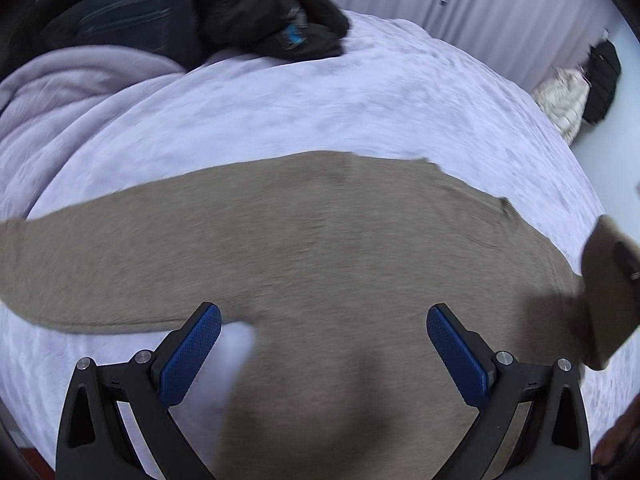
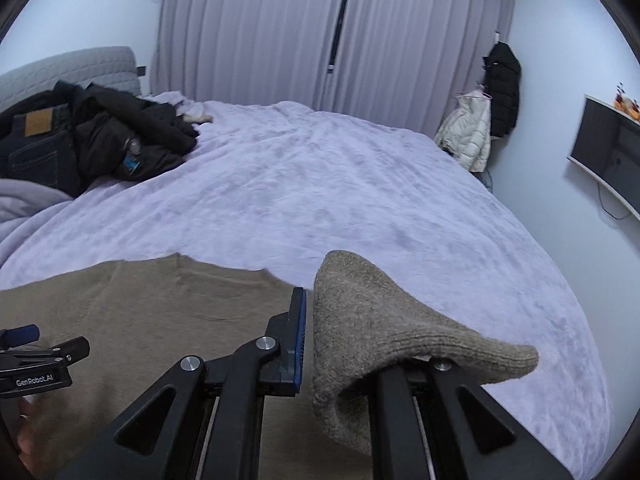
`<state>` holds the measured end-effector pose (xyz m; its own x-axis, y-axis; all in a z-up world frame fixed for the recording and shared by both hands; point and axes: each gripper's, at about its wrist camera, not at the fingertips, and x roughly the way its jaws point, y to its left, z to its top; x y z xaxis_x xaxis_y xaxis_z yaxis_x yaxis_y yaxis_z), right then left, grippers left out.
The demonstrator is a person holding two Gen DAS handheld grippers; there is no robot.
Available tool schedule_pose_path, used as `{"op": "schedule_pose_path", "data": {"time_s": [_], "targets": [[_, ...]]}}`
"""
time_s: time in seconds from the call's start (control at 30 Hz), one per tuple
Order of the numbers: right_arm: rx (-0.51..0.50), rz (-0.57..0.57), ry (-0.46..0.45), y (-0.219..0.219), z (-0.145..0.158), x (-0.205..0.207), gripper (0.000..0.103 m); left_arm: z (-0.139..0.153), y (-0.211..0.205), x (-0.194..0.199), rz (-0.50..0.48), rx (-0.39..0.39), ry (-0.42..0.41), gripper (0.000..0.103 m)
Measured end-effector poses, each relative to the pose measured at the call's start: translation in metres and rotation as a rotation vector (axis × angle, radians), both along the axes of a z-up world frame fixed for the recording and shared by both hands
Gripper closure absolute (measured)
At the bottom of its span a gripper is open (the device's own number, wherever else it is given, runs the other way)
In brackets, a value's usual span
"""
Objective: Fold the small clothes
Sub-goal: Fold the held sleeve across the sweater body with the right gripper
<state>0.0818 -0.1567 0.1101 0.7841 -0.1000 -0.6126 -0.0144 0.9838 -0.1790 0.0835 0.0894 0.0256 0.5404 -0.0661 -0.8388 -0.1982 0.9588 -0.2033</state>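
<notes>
A taupe knitted sweater (image 1: pixel 304 240) lies spread near the front edge of the bed with the lavender fleece blanket (image 1: pixel 320 92), its long axis running side to side. The right gripper (image 2: pixel 310 344) has its fingers clamped on a lifted sweater cuff (image 2: pixel 372 328) at the garment's right end. The left gripper (image 1: pixel 324 344) hovers over the sweater's middle, fingers wide apart and empty, so the fold probably goes leftward across the body.

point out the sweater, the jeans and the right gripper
sweater (image 1: pixel 320 240), left wrist view, middle of the body.
jeans (image 2: pixel 32 148), right wrist view, below the leather patch.
right gripper (image 2: pixel 310 320), right wrist view, between the fingertips, shut on the sweater.
</notes>
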Motion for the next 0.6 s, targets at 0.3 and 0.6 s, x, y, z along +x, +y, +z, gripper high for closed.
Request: {"op": "schedule_pose_path", "data": {"time_s": [0.3, 0.6], "targets": [[-0.143, 0.138, 0.198, 0.115, -0.106, 0.024, 0.092, -0.035, 0.061, -0.029, 0.077, -0.089, 0.042, 0.000], [0.078, 0.405, 0.208, 0.114, -0.073, 0.005, 0.023, -0.037, 0.074, -0.040, 0.146, -0.189, 0.003, 0.000]]}}
